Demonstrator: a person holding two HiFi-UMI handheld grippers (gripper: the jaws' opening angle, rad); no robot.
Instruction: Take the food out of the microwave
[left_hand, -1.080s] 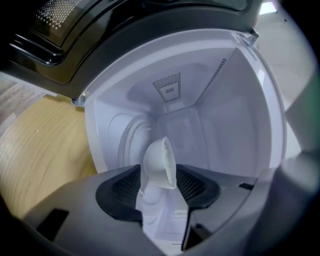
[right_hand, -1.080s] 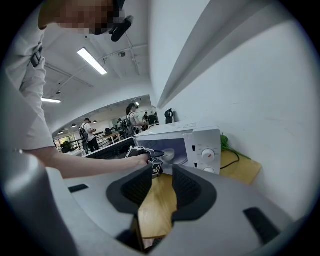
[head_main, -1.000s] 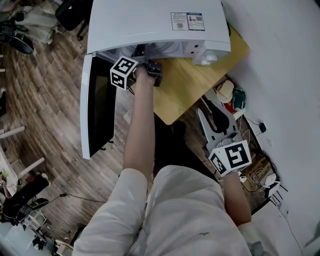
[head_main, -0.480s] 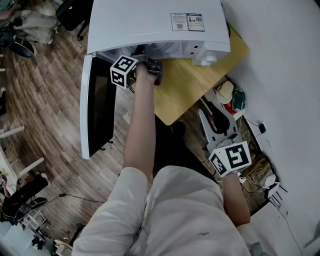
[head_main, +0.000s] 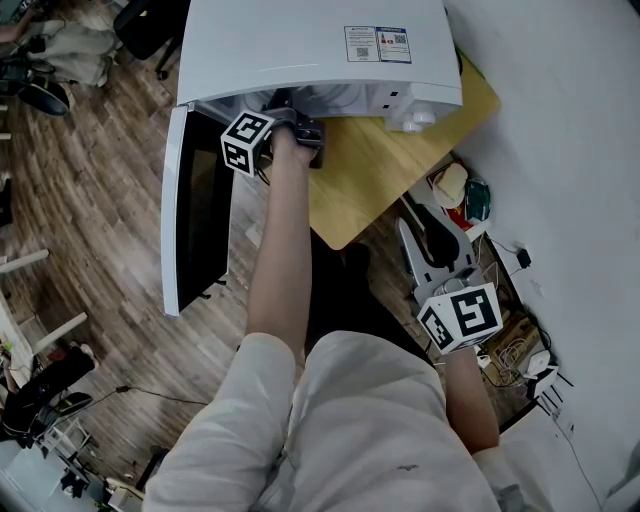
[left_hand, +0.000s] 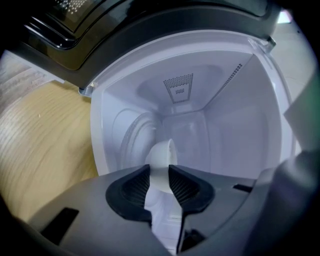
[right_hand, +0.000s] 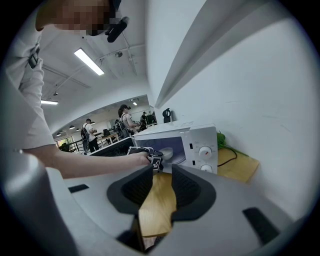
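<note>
Only left gripper view: fingers (left_hand: 134, 188) closing on bowl (left_hand: 161, 161).

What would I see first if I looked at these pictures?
The big white microwave on the wooden table, its door swung wide open. The left gripper reaches inside, and its fingers have just been closing on a white bowl.
</note>
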